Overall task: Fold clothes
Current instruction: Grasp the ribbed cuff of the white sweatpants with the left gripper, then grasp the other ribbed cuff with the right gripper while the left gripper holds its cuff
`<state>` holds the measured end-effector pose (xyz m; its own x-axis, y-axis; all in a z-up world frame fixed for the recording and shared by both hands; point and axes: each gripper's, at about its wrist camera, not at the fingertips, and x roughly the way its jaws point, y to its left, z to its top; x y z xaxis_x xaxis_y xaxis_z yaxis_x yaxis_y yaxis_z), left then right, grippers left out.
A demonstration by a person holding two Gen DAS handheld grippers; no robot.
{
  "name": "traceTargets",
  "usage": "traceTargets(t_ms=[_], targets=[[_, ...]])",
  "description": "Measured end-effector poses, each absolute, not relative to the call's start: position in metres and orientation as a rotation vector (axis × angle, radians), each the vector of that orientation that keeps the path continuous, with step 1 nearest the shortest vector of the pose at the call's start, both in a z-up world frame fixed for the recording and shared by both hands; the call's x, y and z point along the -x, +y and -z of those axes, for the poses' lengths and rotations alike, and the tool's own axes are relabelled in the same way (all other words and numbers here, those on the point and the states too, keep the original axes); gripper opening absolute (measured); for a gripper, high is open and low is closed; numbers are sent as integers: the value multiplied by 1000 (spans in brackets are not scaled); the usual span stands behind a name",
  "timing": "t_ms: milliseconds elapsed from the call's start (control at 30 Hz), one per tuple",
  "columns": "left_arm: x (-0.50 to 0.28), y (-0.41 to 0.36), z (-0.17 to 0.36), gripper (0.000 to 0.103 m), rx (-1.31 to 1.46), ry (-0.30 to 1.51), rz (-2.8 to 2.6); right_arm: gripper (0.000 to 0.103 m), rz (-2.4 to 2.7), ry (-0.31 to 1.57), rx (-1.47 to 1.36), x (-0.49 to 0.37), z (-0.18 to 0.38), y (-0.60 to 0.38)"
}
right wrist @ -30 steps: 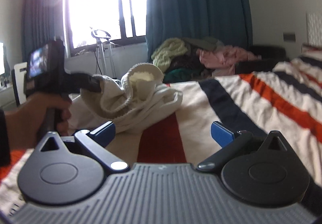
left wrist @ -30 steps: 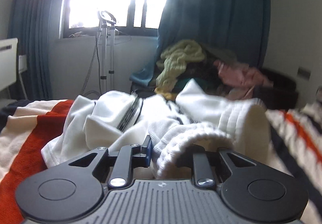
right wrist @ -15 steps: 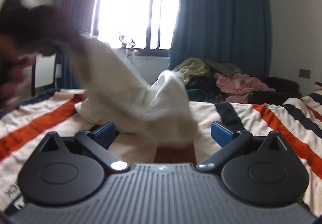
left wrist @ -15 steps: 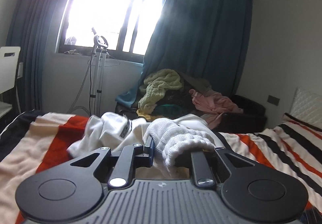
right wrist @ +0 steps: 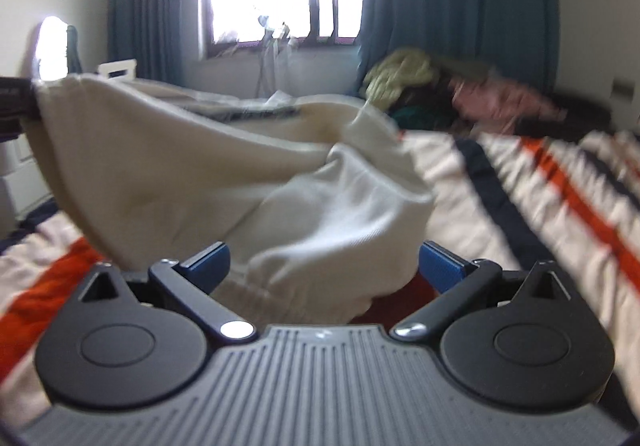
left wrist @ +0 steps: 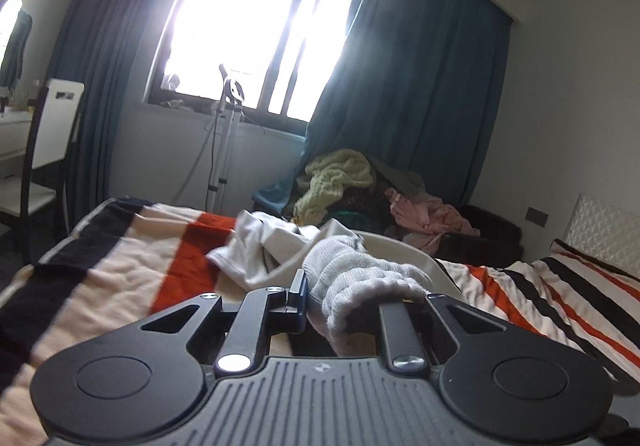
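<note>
Sweatshirt (right wrist: 248, 181), cream and bulky, is what this step turns on: one ribbed edge is lifted off the bed (left wrist: 132, 270) while the rest sags in a slack heap onto the striped blanket (right wrist: 560, 181). Behind, a pile (left wrist: 360, 185) of unfolded clothes waits by the curtain (left wrist: 420, 85). The left gripper (left wrist: 340, 302) is clenched on the ribbed hem or cuff (which of the two I cannot tell), the knit bunched over its pads. The right gripper (right wrist: 320, 266) is released, jaws wide, with a rumpled fold of cloth lying between them but not pinched. To do this well, I judge the right should close on a matching edge, not the loose middle, then both hands draw apart until the cloth hangs taut and can be laid flat before any fold.
</note>
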<state>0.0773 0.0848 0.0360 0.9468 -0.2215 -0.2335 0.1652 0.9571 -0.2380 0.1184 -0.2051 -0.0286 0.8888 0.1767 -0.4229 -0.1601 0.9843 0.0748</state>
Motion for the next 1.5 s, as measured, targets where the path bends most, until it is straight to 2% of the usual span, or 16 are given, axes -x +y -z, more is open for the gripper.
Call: traceTargets(t_ms=[167, 367, 433, 567, 600, 700, 767, 867, 900, 933, 967, 1000, 1200, 1267, 1433, 1500], targets=[[-74, 115, -10, 15, 256, 295, 161, 103, -236, 587, -70, -105, 52, -183], [-91, 140, 7, 15, 337, 330, 127, 102, -241, 657, 30, -116, 76, -150], [-95, 143, 11, 15, 356, 339, 120, 91, -195, 631, 25, -119, 79, -148], [-102, 143, 21, 15, 361, 370, 104, 85, -121, 504, -79, -118, 70, -156], [-105, 144, 24, 15, 373, 380, 103, 80, -95, 484, -99, -118, 67, -158], [-112, 149, 31, 15, 422, 405, 97, 79, -65, 534, -167, -122, 72, -169], [-115, 153, 34, 15, 450, 420, 86, 71, -51, 594, -197, -129, 81, -172], [-118, 158, 38, 15, 484, 445, 67, 67, -29, 679, -241, -140, 95, -178], [-118, 160, 40, 15, 495, 453, 62, 55, -20, 677, -252, -139, 94, -181], [-119, 161, 41, 15, 506, 463, 62, 37, -20, 670, -257, -139, 91, -184], [-120, 162, 43, 16, 518, 478, 71, 31, -21, 661, -263, -138, 88, -186], [-121, 163, 45, 16, 524, 497, 79, 14, -31, 642, -274, -135, 83, -188], [-122, 163, 56, 16, 547, 557, 61, 13, -41, 368, -88, -93, 38, -173], [-123, 170, 65, 16, 633, 616, 65, 13, -64, 351, -79, -89, 30, -171], [-110, 194, 75, 21, 820, 734, 38, 13, -80, 578, -107, -112, 54, -177], [-101, 203, 75, 31, 876, 753, 35, 13, -72, 657, -141, -119, 63, -182]])
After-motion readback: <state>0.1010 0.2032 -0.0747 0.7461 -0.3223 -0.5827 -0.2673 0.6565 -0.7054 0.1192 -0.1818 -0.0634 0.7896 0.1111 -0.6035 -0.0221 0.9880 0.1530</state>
